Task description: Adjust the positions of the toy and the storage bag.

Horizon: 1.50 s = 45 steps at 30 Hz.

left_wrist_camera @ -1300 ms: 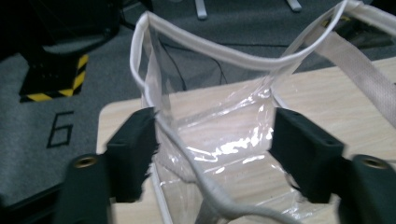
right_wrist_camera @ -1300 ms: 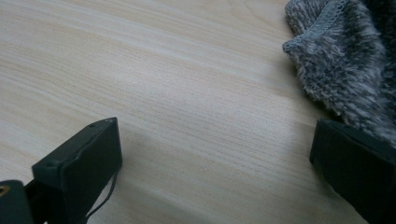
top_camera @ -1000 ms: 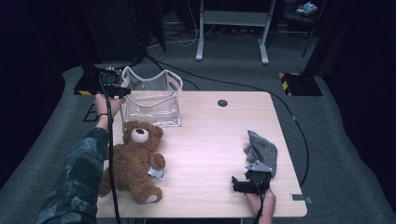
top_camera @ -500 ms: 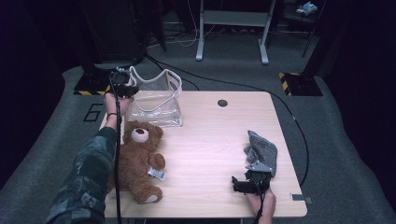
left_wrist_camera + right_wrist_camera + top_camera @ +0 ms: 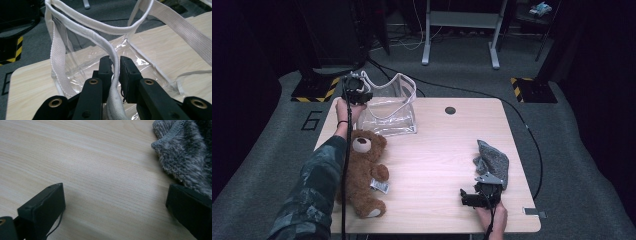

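Left tool [image 5: 115,65] is pinching the white rim of the clear bag [image 5: 389,107] at the far left of the worktop [image 5: 437,150]. Its jaws have just been closing, and the left gripper view is showing the rim band running straight down between the two black pads, pressed from both sides. That bag is standing upright with its mouth gaping, one white strap [image 5: 180,22] looping off to the right and the see-through wall sagging in folds below the rim. In the high view the left hand [image 5: 347,107] is reaching out over the far left edge, sleeve lying along the worktop's left side.

Just near of the bag a brown teddy [image 5: 364,172] is lying on its back, head toward the bag and feet toward the near edge (a small tag is sitting by its side).

Right tool [image 5: 468,197] is resting at the near right of the worktop, well apart from the bag, with its jaws standing wide and nothing between them except bare wood. A grey fuzzy cloth [image 5: 187,152] is lying crumpled just beside it on the far right side, its edge close against one jaw.
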Tool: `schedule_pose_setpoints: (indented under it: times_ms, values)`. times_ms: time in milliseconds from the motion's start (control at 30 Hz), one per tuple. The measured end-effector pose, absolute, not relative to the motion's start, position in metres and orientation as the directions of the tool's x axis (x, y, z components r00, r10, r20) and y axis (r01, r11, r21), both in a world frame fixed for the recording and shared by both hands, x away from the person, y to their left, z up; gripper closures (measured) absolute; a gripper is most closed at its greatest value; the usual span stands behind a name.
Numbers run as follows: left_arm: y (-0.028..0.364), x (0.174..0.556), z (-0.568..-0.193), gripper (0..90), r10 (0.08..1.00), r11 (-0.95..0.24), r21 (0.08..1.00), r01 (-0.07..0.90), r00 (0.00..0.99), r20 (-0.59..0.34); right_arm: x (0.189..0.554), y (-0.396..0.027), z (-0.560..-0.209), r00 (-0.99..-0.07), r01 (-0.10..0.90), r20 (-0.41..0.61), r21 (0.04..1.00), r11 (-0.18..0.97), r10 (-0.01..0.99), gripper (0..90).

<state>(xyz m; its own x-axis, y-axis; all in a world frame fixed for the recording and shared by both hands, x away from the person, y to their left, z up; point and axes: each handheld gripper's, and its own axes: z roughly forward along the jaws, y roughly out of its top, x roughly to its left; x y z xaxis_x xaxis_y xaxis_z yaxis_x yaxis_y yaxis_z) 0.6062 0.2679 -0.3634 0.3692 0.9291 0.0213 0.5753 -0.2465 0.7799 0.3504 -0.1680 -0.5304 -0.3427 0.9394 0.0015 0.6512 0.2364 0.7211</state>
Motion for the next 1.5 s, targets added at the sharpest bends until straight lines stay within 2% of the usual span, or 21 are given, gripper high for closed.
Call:
schedule_pose_setpoints:
  times_ms: [400,1500]
  values:
    - [0.244,0.608,-0.363,79.3,0.907,-0.29,0.776,0.56,0.42,0.036,0.35,-0.168,-0.53,-0.342,0.651,0.002,0.721,0.236,0.94,1.5]
    - [0.168,0.595,-0.365,78.3,0.802,-0.37,0.788,0.492,0.597,0.004,0.35,-0.168,-0.53,-0.347,0.652,0.005,0.72,0.237,0.938,1.5]
